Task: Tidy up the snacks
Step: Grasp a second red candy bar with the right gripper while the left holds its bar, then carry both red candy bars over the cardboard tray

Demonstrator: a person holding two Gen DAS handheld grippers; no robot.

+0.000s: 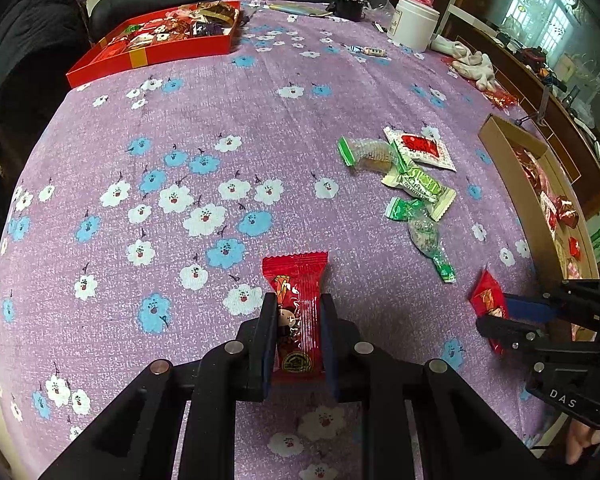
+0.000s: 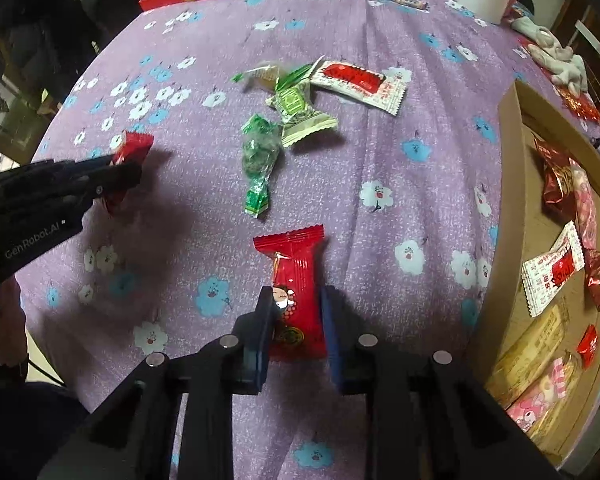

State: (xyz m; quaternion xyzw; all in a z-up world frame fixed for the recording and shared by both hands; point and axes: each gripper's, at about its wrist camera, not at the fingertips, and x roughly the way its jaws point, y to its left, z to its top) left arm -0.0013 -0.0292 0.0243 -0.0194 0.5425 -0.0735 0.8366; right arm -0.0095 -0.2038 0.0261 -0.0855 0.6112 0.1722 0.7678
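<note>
Two red snack packets: light, crinkly, slippery film, each pinched mid-body by left gripper and right gripper; hold gently.

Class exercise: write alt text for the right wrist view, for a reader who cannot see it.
The right gripper has its jaws around a red snack packet on a purple flowered tablecloth. At left, the left gripper is shut on another red packet. Green and white snacks lie beyond; a cardboard box of snacks sits at right.
</note>
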